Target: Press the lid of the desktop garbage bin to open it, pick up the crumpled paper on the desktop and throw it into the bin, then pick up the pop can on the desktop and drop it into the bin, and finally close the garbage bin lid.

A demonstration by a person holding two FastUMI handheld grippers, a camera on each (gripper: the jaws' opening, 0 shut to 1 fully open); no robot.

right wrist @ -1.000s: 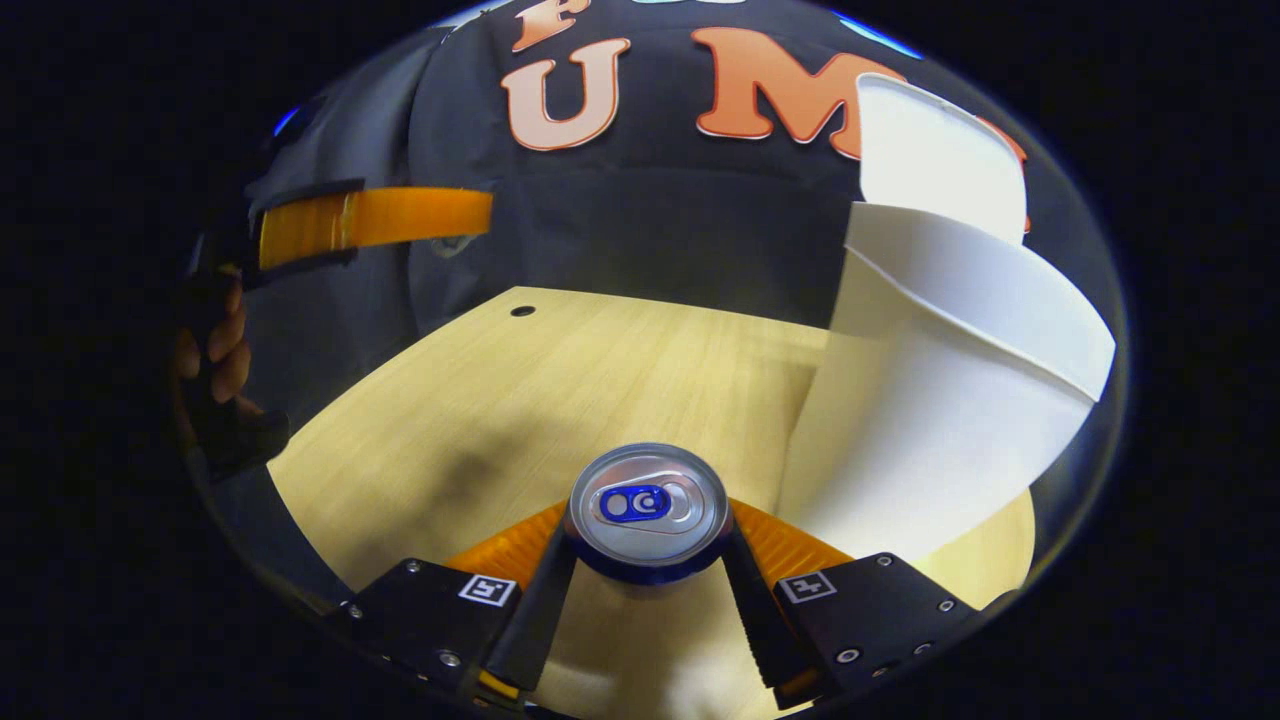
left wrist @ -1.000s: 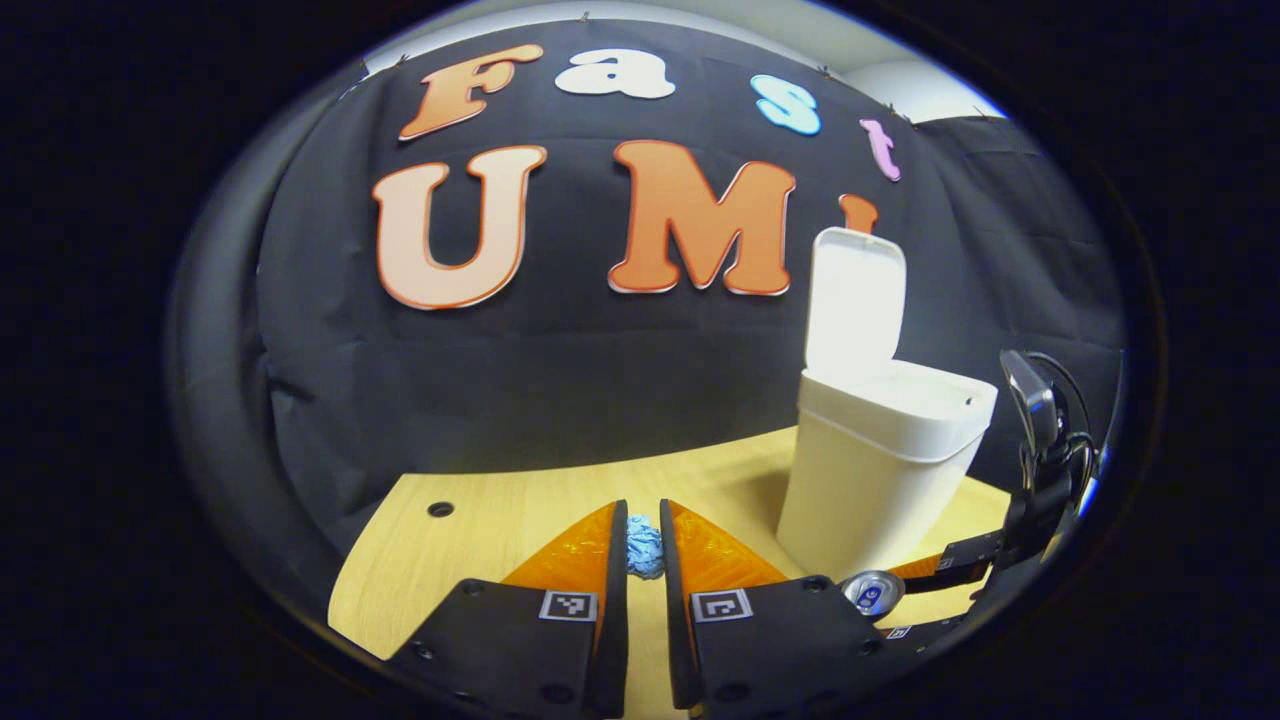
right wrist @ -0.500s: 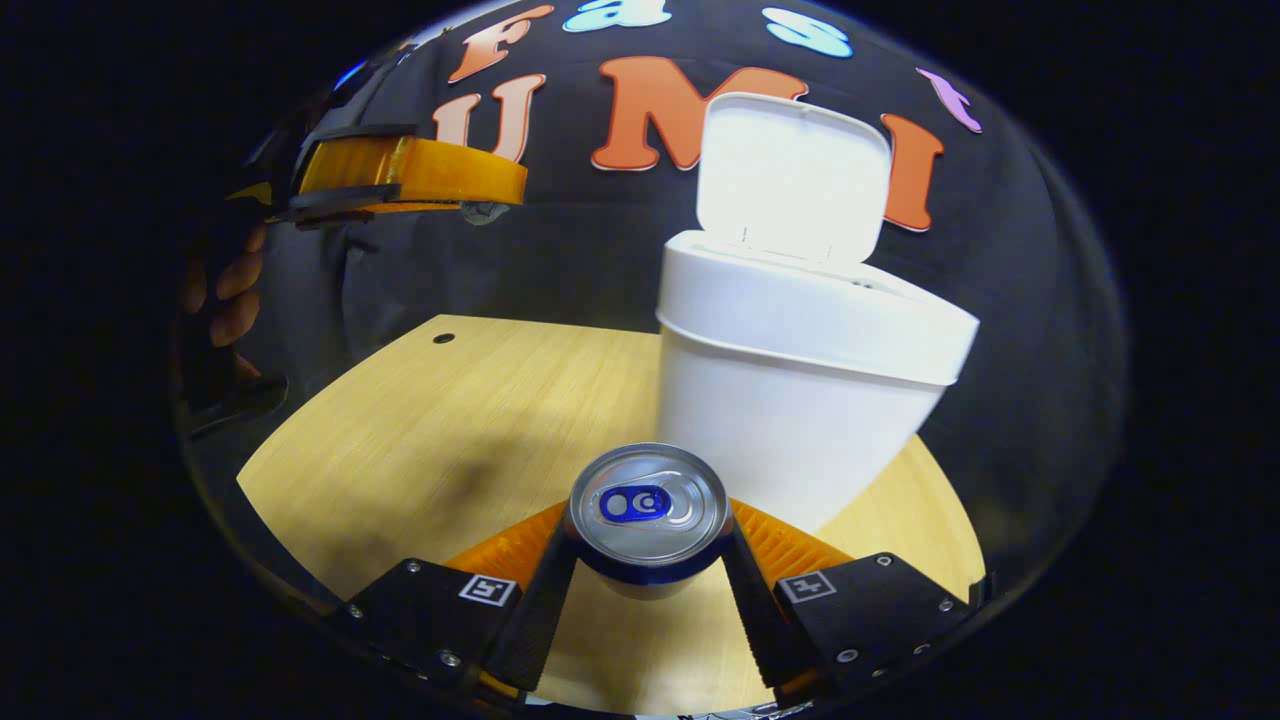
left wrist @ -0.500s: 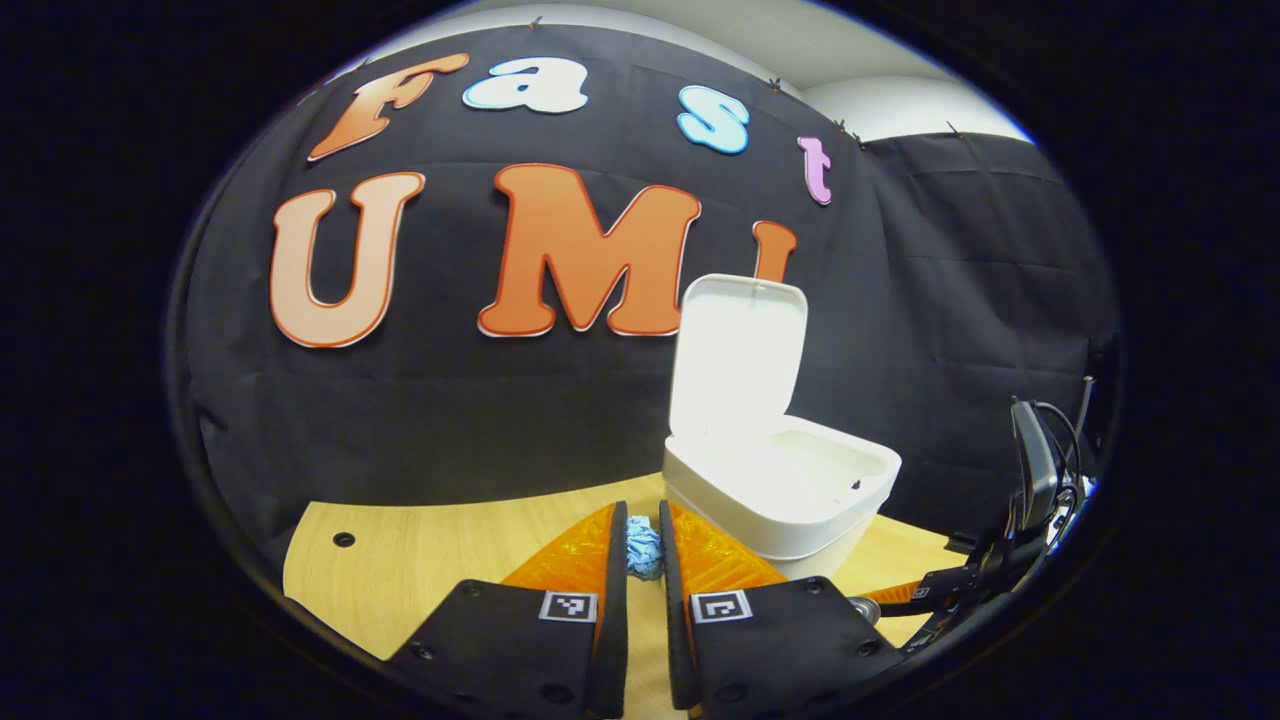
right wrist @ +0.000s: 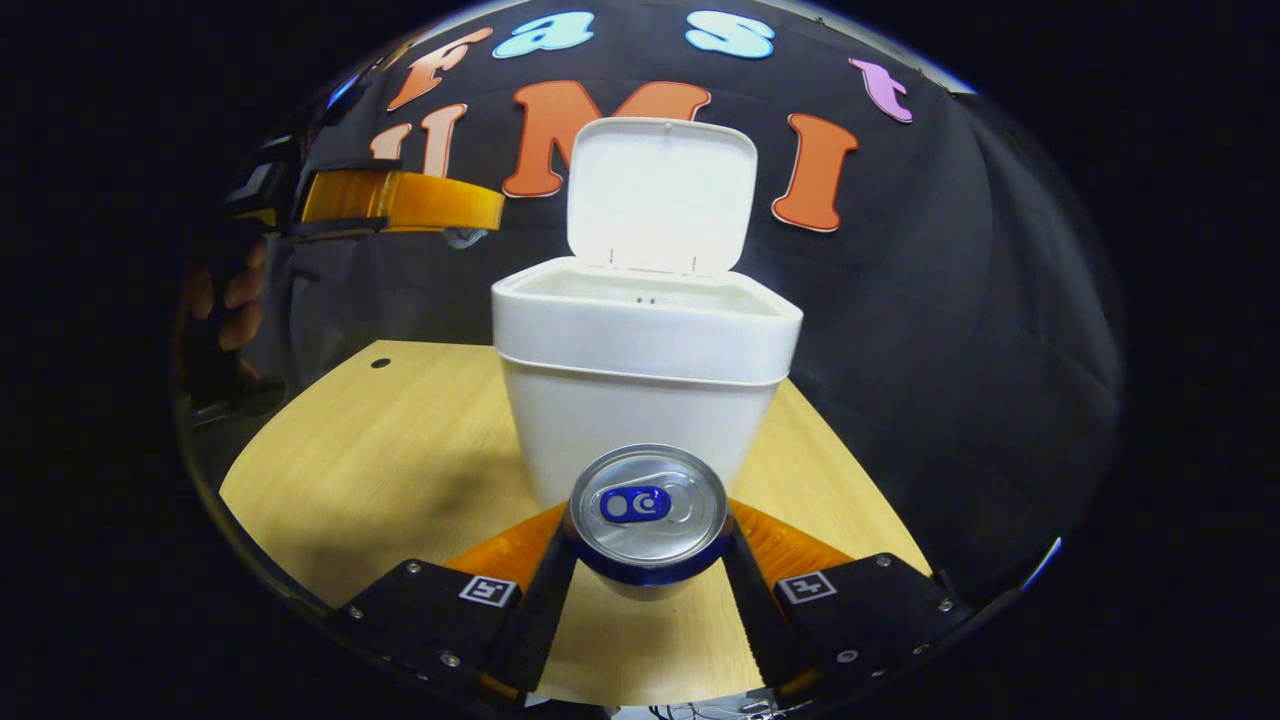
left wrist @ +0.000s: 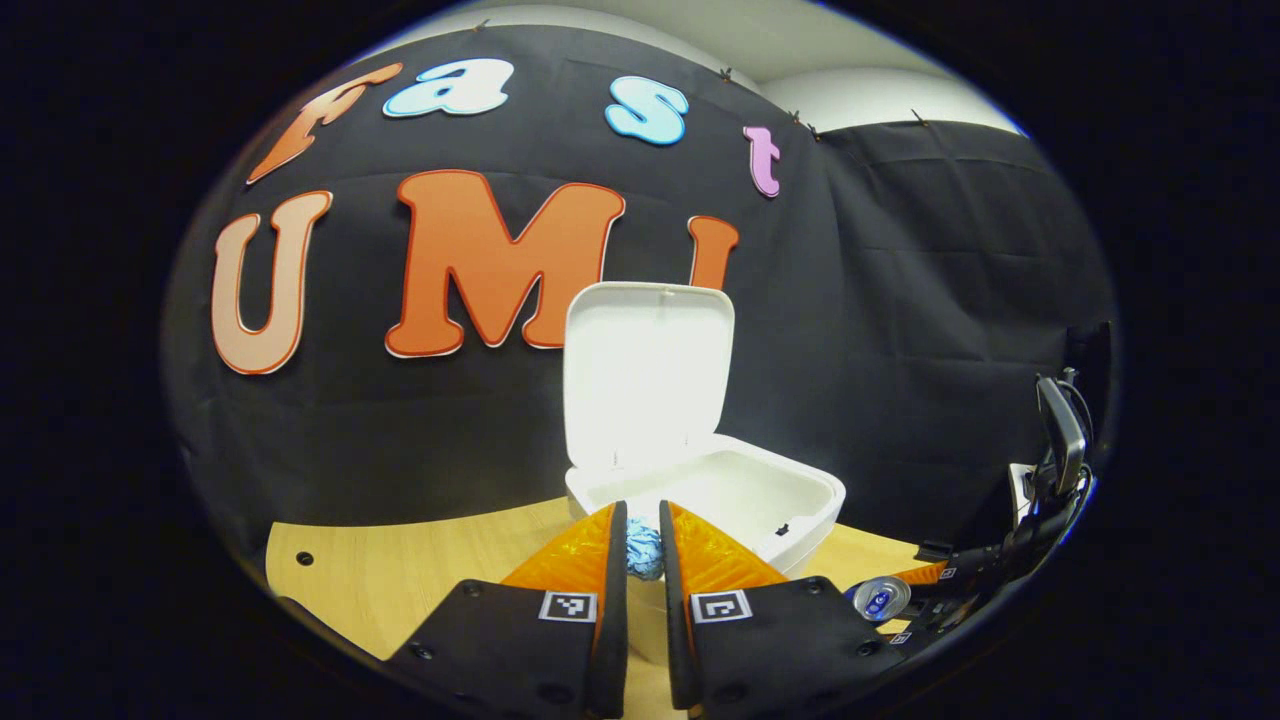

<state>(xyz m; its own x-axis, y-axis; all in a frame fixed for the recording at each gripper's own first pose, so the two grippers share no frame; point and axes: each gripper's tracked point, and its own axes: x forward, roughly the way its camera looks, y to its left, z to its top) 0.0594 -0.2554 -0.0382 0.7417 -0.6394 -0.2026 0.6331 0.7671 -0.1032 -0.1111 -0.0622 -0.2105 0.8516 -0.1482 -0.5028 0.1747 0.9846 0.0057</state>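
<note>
With the bin (right wrist: pixel 640 400) lid (right wrist: pixel 655 195) standing open, left gripper (left wrist: pixel 640 545) pinches blue crumpled paper (left wrist: pixel 643 550) just before the rim. Right gripper (right wrist: pixel 648 540) clamps the pop can (right wrist: pixel 648 515) above the desktop (right wrist: pixel 400 440), near the bin's front.

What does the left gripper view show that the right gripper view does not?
Left gripper view: the paper pinched in the left claw, seen close, and the bin's open top from above.
Right gripper view: a hand holding that claw, the right claw's grip on the can close up, and the bin's front wall down to the table.
Both: bin, raised lid, can, table.
</note>
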